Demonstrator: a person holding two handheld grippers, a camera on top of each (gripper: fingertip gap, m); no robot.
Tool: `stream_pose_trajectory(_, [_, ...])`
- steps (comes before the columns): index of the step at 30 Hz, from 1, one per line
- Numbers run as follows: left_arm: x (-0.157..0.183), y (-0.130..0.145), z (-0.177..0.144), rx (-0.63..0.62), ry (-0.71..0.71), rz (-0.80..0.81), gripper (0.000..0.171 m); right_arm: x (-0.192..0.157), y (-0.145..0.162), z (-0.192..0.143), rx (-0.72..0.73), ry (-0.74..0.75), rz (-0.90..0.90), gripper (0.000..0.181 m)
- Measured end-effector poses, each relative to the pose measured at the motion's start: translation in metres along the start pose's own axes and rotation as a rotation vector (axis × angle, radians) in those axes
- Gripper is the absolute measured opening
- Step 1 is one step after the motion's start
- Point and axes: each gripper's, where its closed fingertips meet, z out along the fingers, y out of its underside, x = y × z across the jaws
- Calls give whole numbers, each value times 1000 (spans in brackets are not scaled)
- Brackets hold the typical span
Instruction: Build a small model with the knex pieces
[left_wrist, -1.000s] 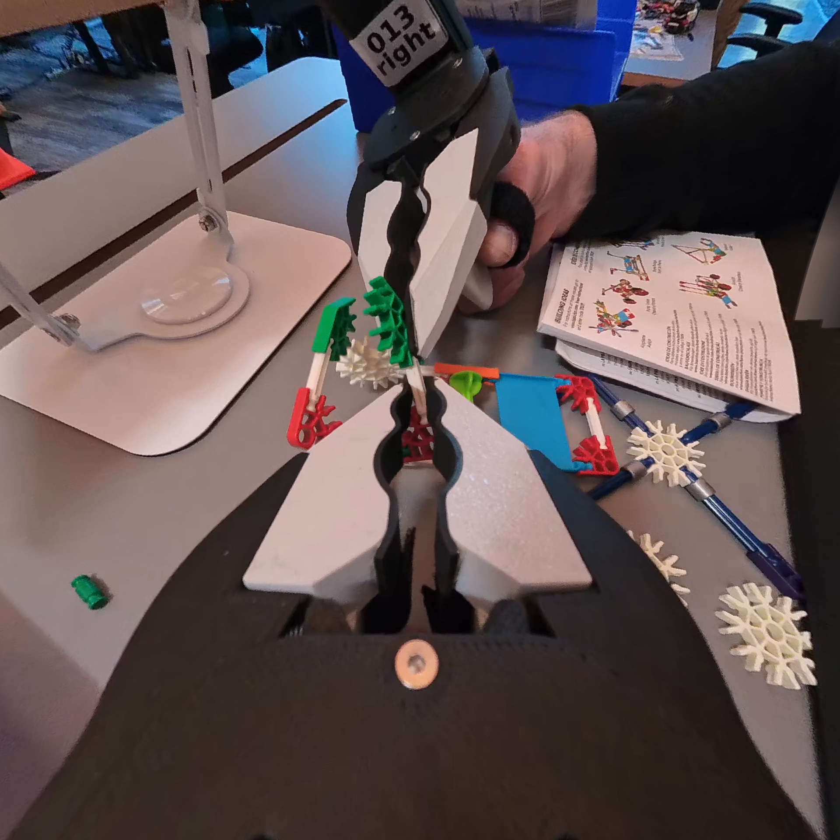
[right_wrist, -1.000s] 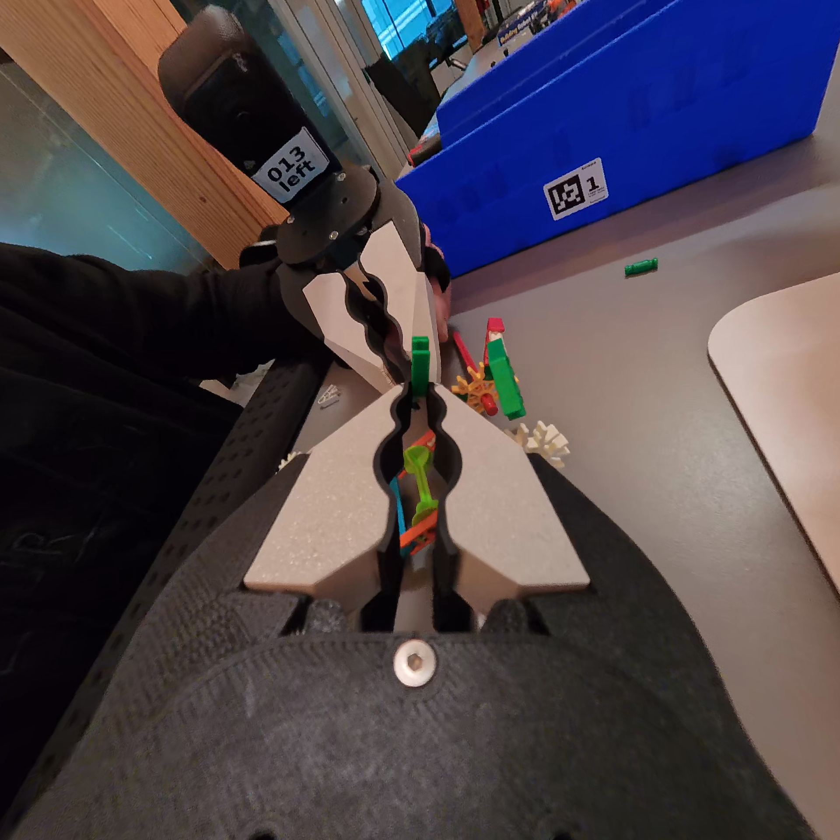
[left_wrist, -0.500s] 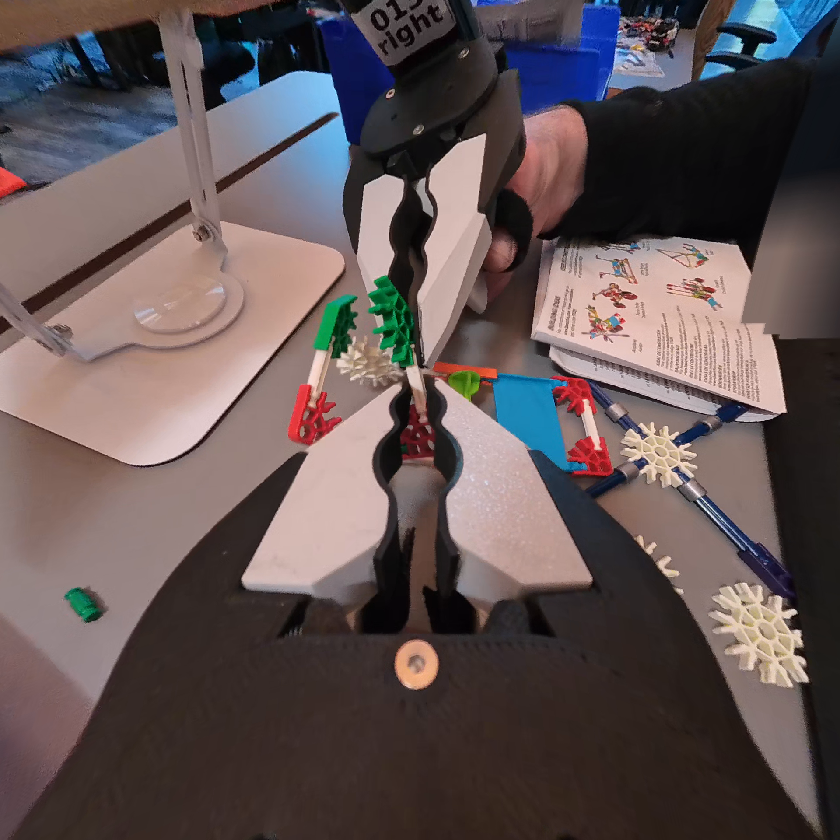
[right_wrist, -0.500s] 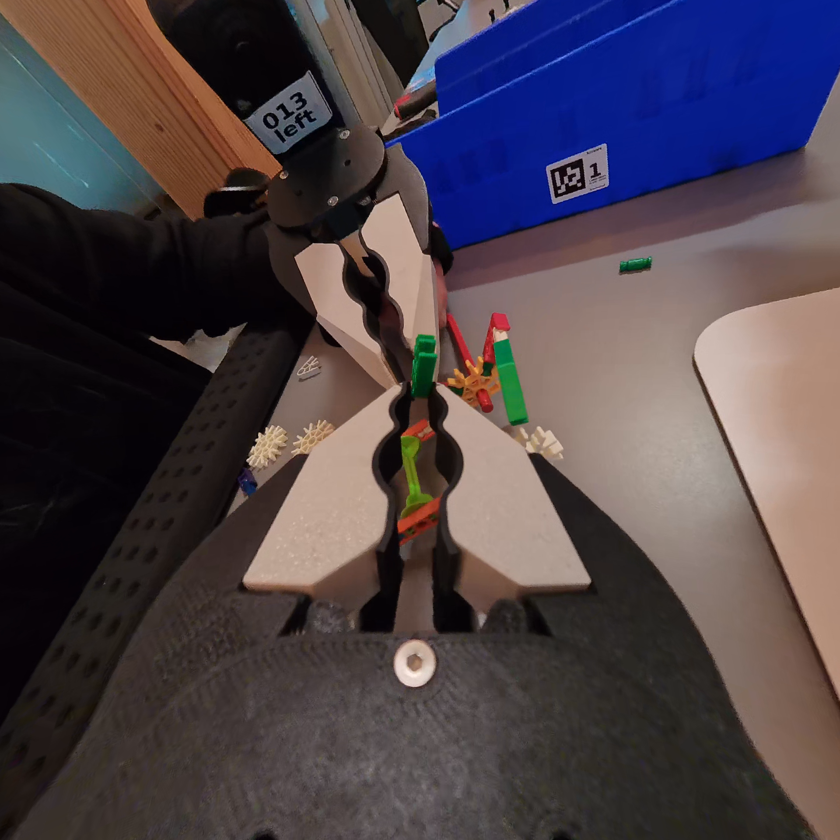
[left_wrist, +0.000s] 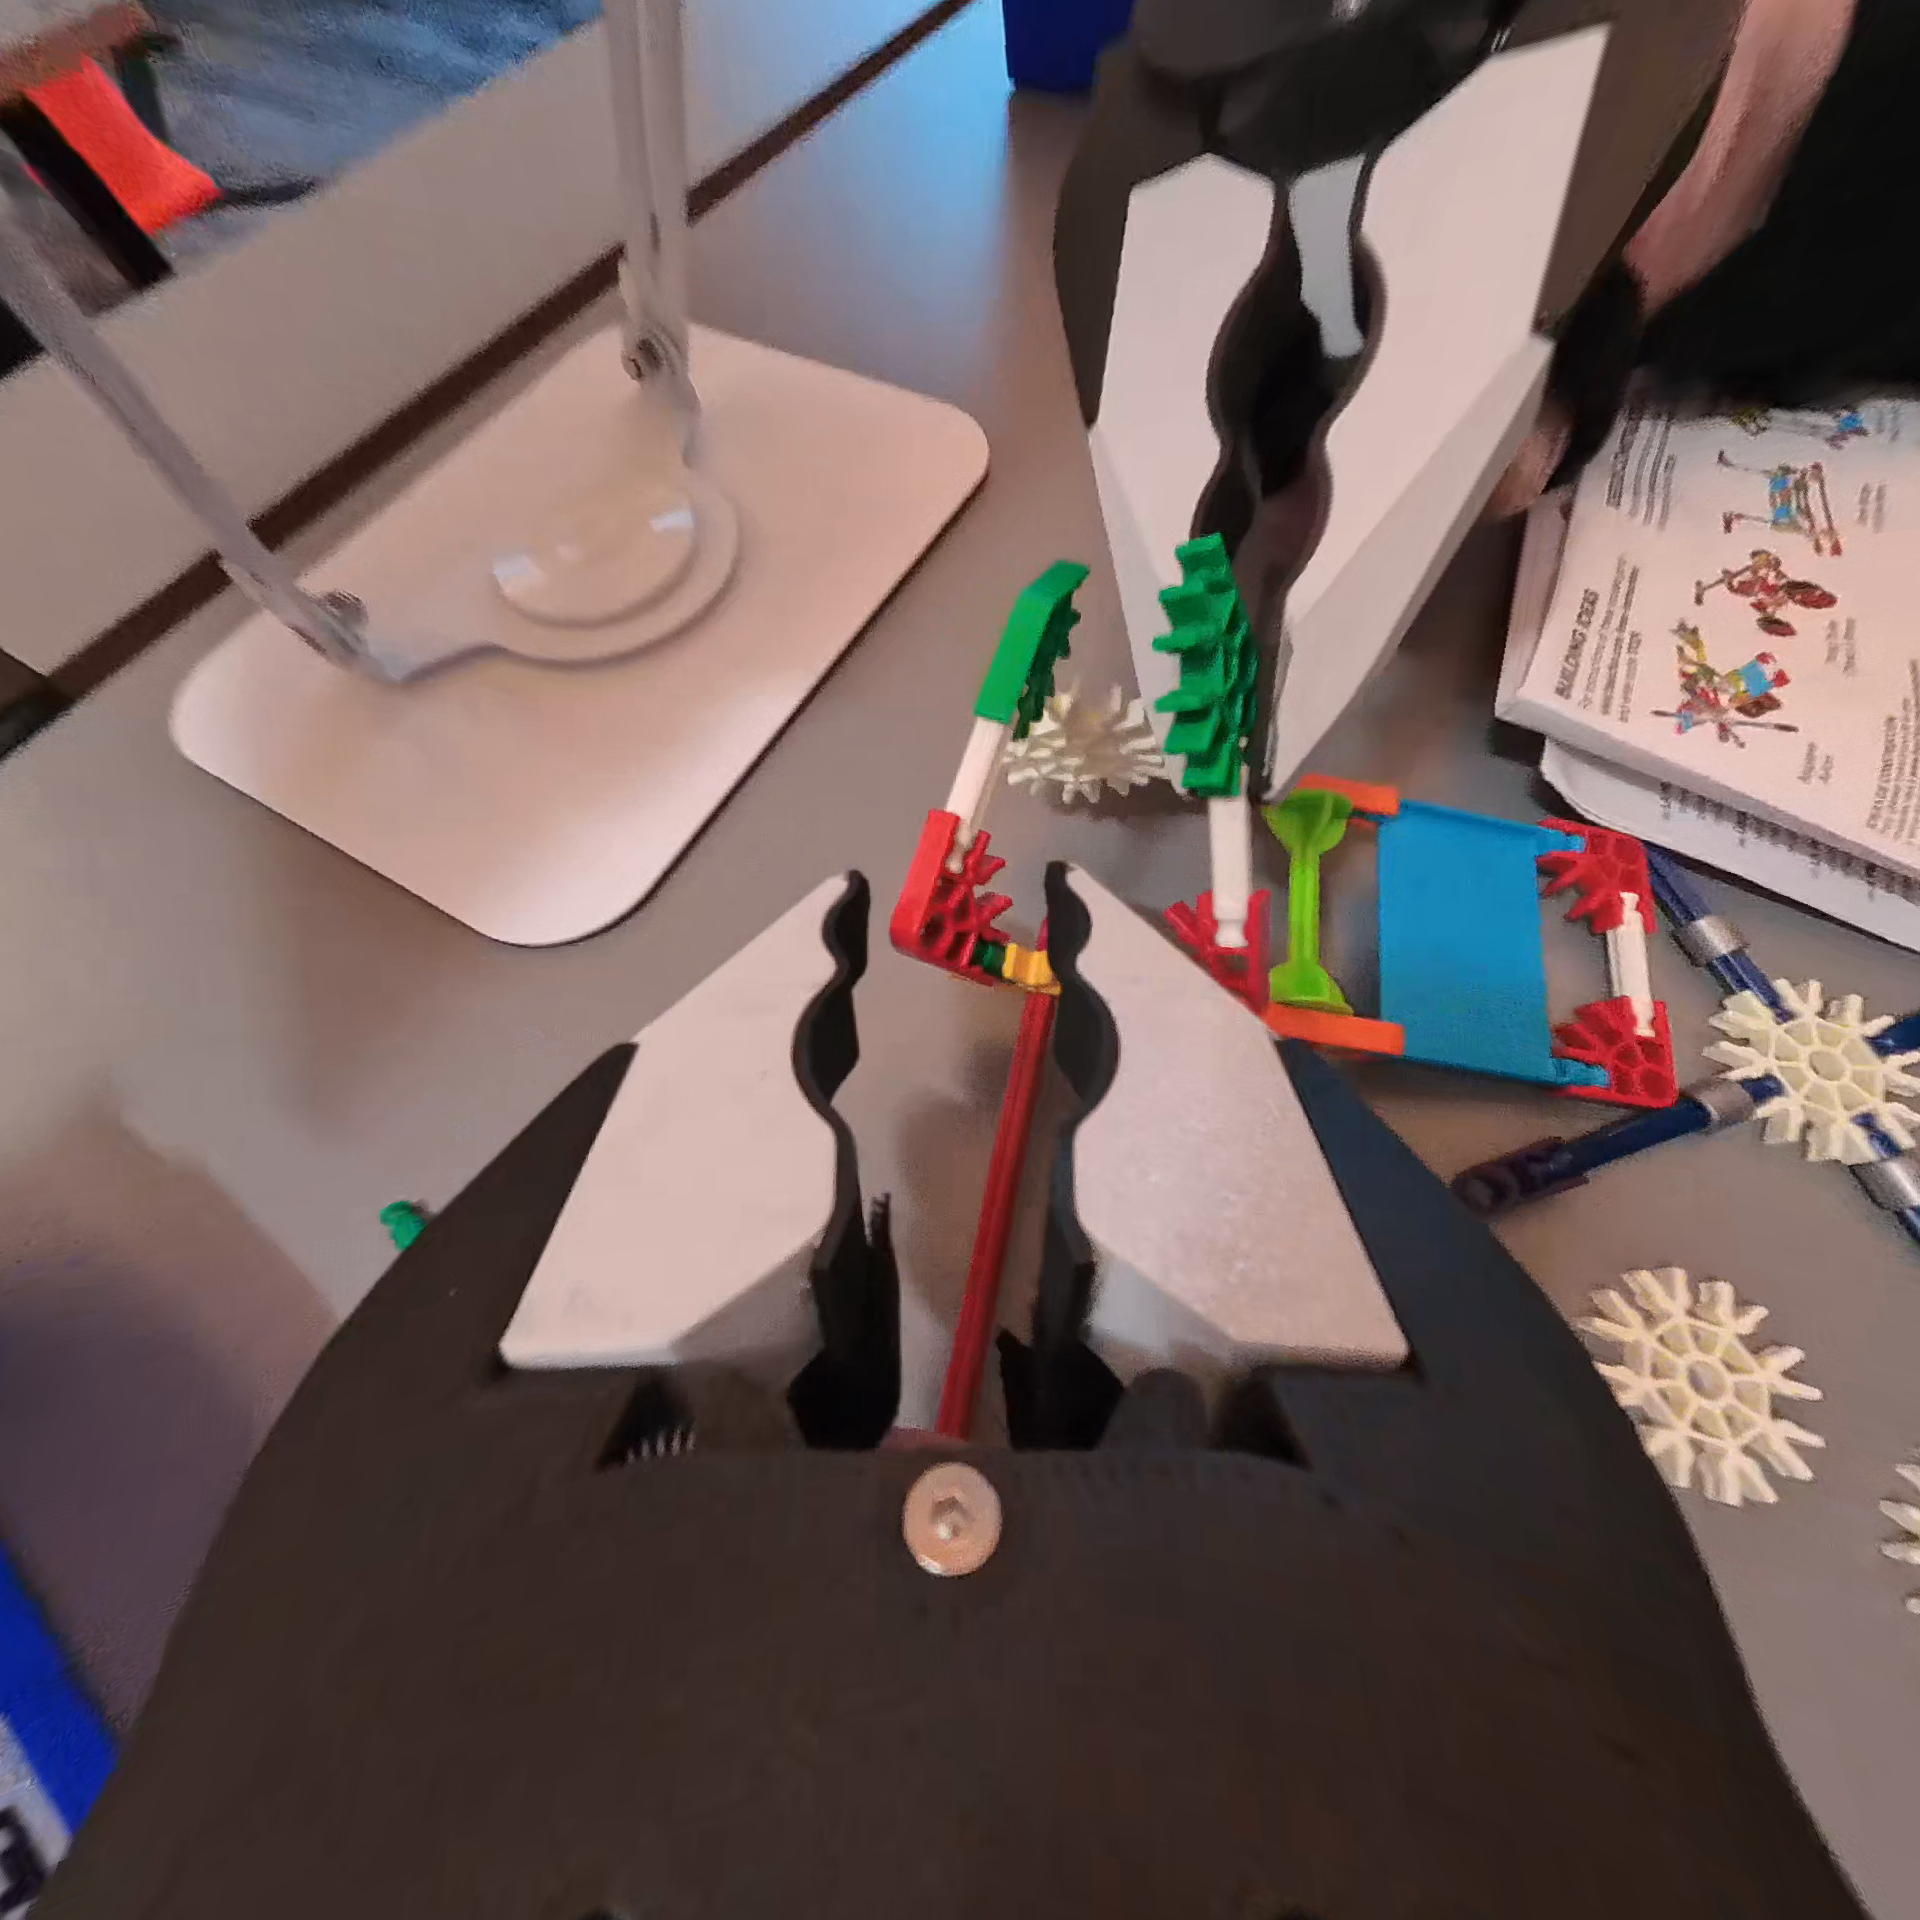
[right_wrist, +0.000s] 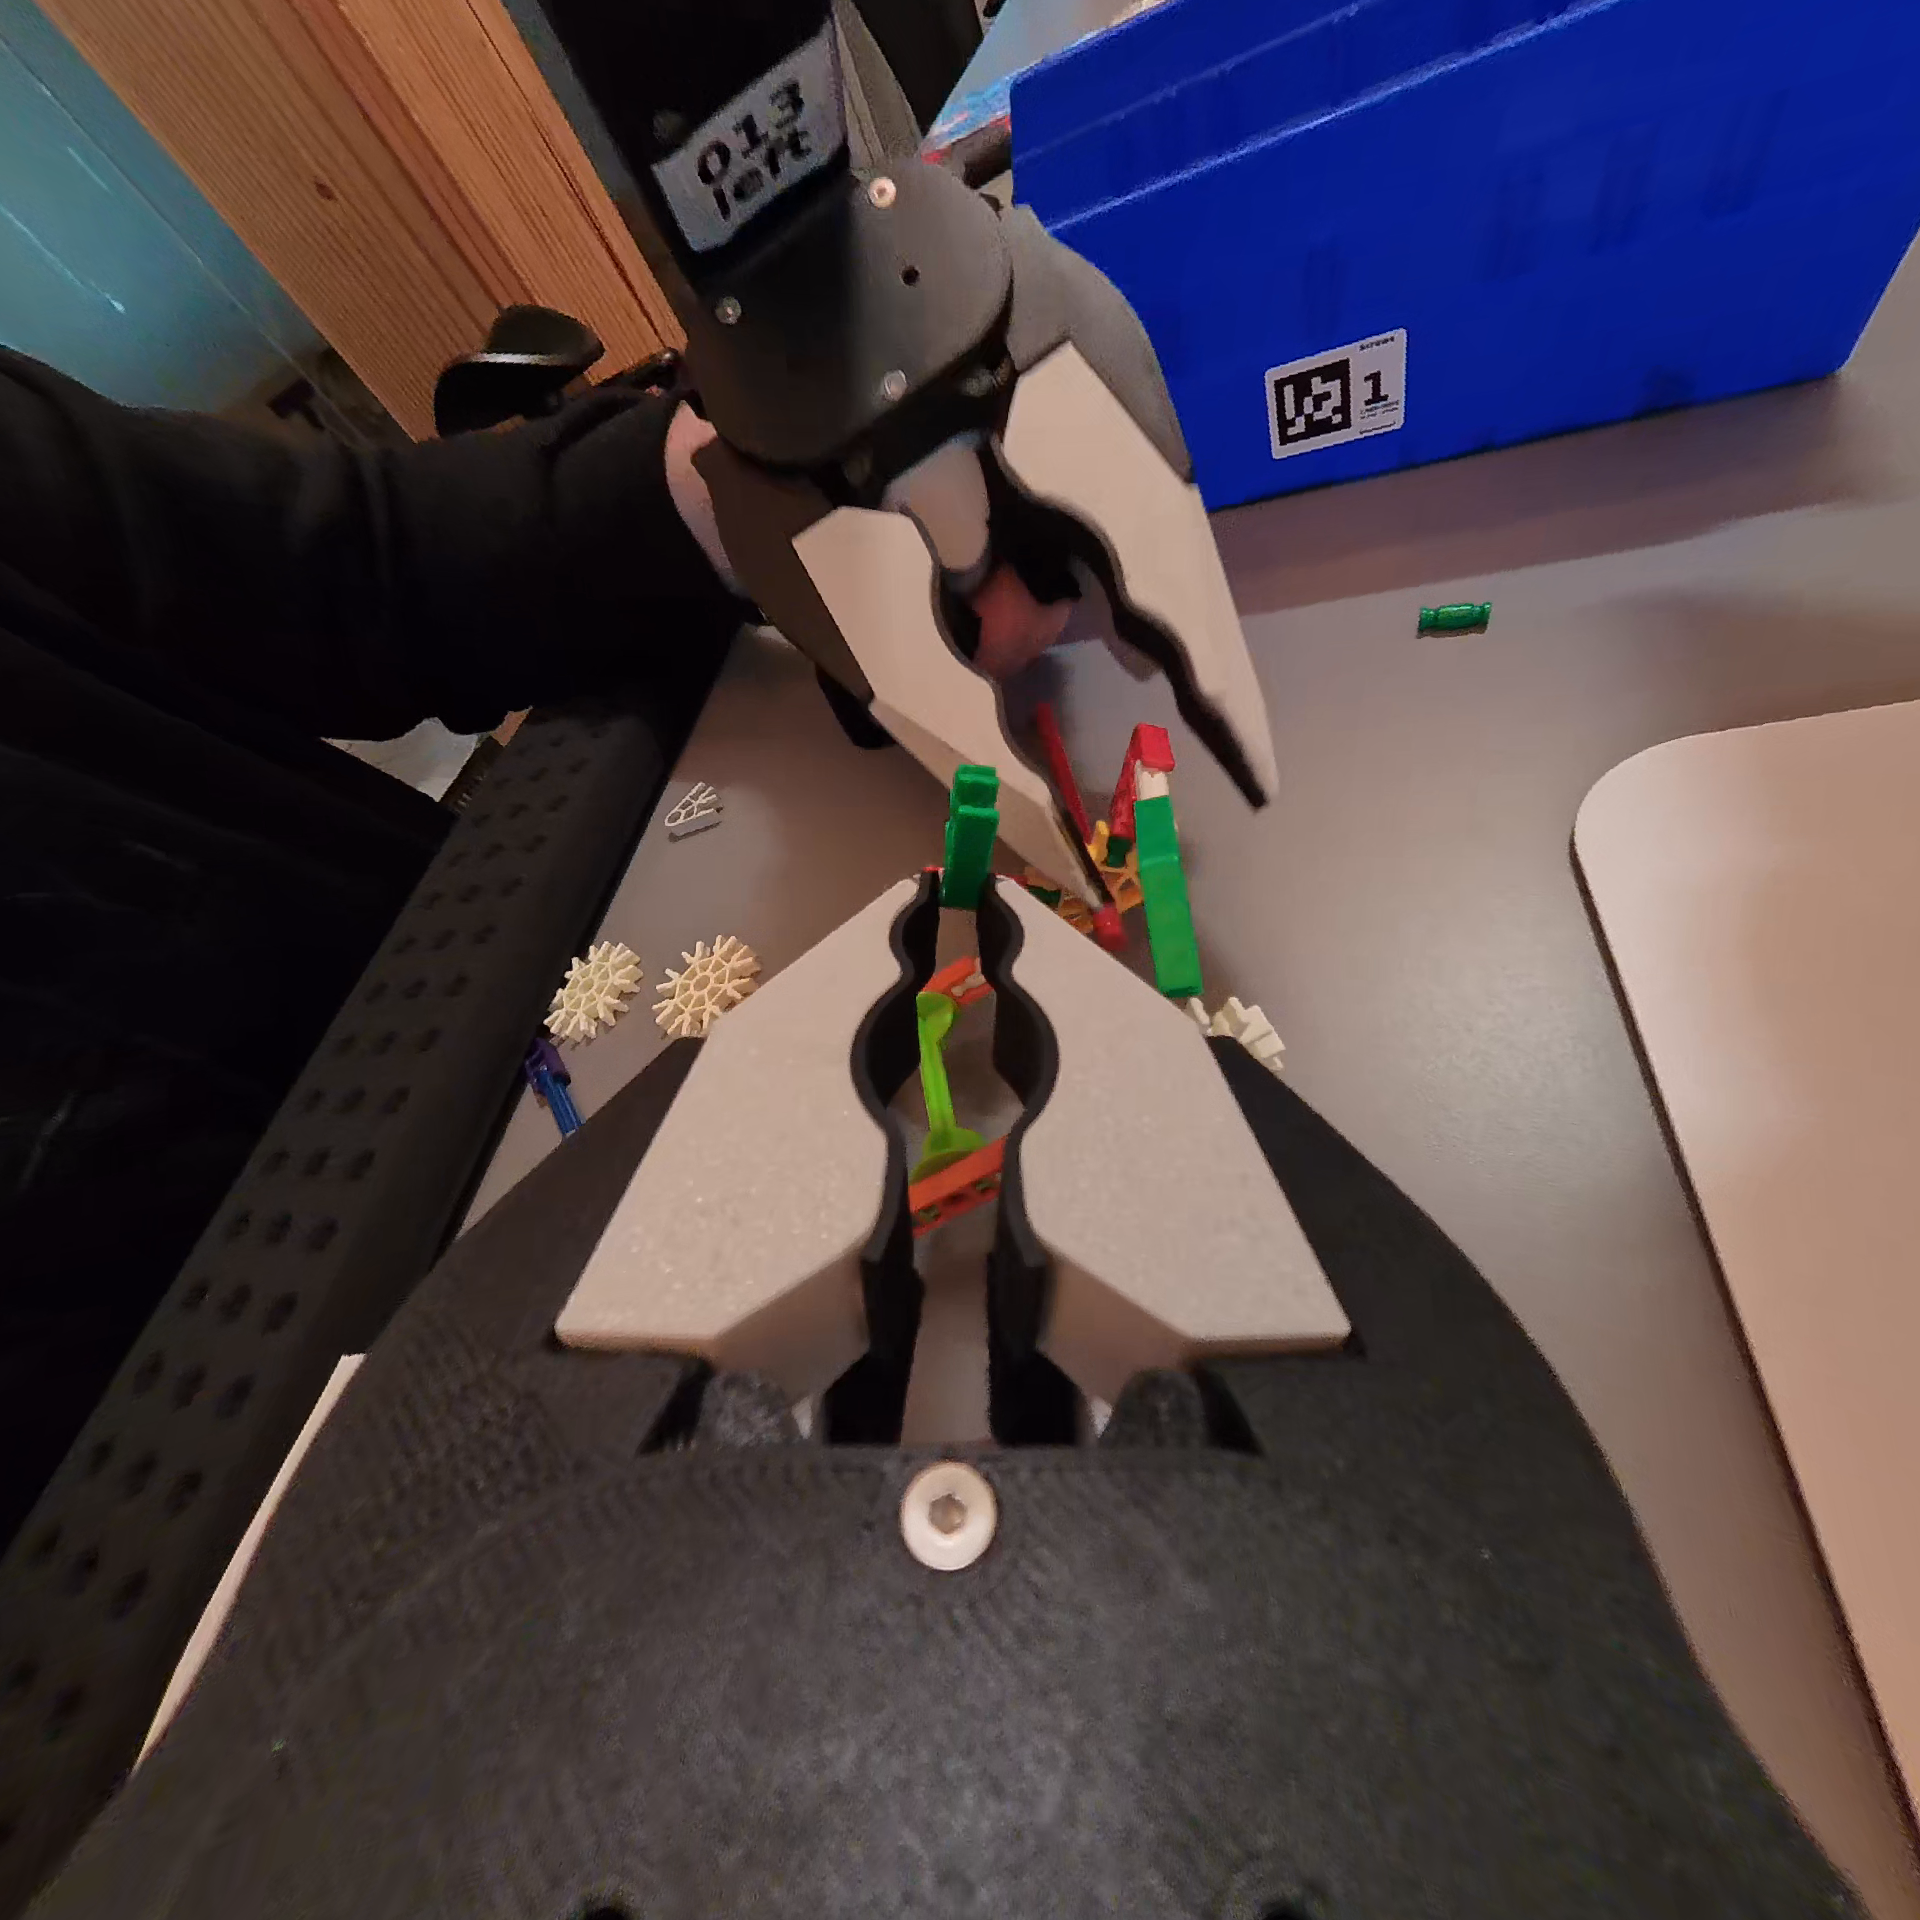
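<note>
A small toy build of plastic rods and connectors lies on the grey table, with a blue panel (left_wrist: 1460, 956) and a lime rod (left_wrist: 1309, 914). My right gripper (right_wrist: 961, 888) is shut on the build's upright green connector (right_wrist: 966, 831), and comes in from above in the left wrist view (left_wrist: 1247, 769). My left gripper (left_wrist: 954, 894) is open and holds nothing. It straddles a red rod (left_wrist: 997, 1195) and its tips sit by a red corner connector (left_wrist: 951, 914). A second green connector (left_wrist: 1023, 644) stands to the left.
A white stand base (left_wrist: 582, 665) lies at the left and an instruction booklet (left_wrist: 1725, 644) at the right. Loose white snowflake connectors (left_wrist: 1704, 1382) and blue rods lie at the right. A blue bin (right_wrist: 1455, 208) stands behind, with a small green piece (right_wrist: 1452, 618) near it. One gripper's finger ends stand about 5 cm off the other's. Measured from the fingertips, the small green piece (right_wrist: 1452, 618) is 12 cm or so from the left gripper and 15 cm from the right.
My left gripper has opened, let go of the white rod with the red connector, and shifted left over the red rod. My right gripper still holds the green connector.
</note>
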Motion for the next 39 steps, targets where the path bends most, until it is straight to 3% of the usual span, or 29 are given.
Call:
stream_pose_trajectory(2, [1,3,4,-12,5,-18,18,0,1,1,-9,7,-3,5])
stream_pose_trajectory(12, [-18,15,8,-79,-159,-2,17,15,16,6,-75,61,234,5])
stream_pose_trajectory(17, [-23,19,9,-89,-184,-8,17,18,37,9,-160,69,244,5])
stream_pose_trajectory(19, [-24,20,8,-88,-171,-27,18,22,39,8,-187,95,210,20])
stream_pose_trajectory(25, [-23,21,9,-93,-158,-10,19,24,17,-11,-209,225,-192,34])
stream_pose_trajectory(29, [-25,23,8,-102,-149,-19,19,31,9,-21,-291,419,-662,33])
stream_pose_trajectory(34, [-25,25,8,-111,-141,-27,18,38,20,-12,-468,589,-1214,23])
stream_pose_trajectory(39, [-25,25,8,-113,-135,-34,19,44,17,-6,-472,699,-1427,28])
